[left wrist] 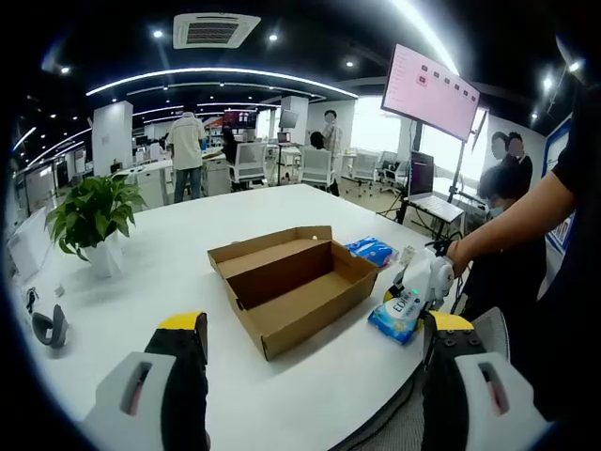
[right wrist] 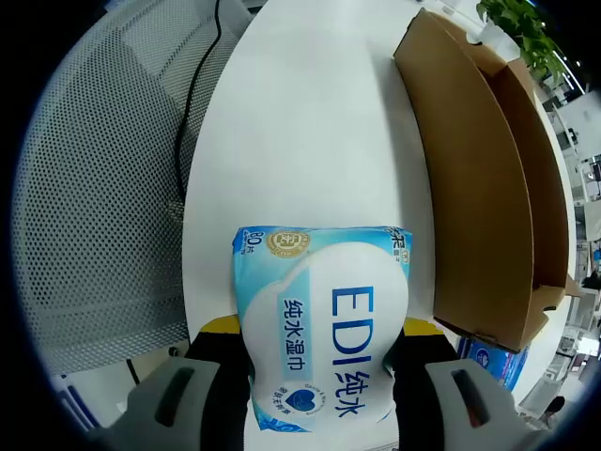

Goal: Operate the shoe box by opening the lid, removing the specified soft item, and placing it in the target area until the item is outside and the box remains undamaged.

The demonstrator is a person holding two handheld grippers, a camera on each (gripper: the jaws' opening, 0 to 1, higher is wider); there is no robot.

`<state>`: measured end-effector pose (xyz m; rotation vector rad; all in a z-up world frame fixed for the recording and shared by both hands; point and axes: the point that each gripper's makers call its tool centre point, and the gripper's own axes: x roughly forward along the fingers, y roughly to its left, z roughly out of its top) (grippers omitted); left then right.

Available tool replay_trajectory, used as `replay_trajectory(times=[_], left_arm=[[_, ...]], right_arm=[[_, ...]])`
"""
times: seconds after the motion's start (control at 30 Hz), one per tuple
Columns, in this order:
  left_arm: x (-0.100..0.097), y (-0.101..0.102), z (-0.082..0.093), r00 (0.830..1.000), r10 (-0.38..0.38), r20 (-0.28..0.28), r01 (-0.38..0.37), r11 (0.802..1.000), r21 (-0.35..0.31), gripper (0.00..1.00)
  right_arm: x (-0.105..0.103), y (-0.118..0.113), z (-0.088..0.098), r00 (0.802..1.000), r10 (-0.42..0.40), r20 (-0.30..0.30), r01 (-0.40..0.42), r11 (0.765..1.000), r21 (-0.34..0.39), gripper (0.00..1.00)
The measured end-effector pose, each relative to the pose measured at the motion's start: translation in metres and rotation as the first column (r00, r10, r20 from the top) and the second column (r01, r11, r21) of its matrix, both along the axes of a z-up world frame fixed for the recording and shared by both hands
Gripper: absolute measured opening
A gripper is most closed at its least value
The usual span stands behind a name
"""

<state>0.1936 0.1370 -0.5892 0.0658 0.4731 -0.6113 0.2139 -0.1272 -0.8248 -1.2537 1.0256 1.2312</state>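
Open box [left wrist: 293, 287] mid-table [left wrist: 188, 254]; wipes pack [left wrist: 399, 315] right of it; plant [left wrist: 92, 214] far left.

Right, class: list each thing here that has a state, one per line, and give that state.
Shoe box: lid open, looks empty, on the table.
Wipes pack: outside the box, between the right gripper's jaws.
Second wipes pack: lying on the table behind the box.
Right gripper: shut on the pack.
Left gripper: open, empty.

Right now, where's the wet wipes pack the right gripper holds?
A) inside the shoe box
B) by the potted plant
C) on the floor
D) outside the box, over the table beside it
D: the wet wipes pack sits between the right gripper's jaws beside the open shoe box, above the table.
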Motion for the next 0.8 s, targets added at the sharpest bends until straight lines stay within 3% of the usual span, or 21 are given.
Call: replay_trajectory(times=[0.8], left_arm=[[-0.003, 0.007, -0.011, 1.0, 0.021, -0.018, -0.02, 1.0, 0.02, 0.95]], right_arm=[[0.001, -0.053, -0.001, 0.999, -0.038, 0.007, 0.038, 0.999, -0.035, 0.59]])
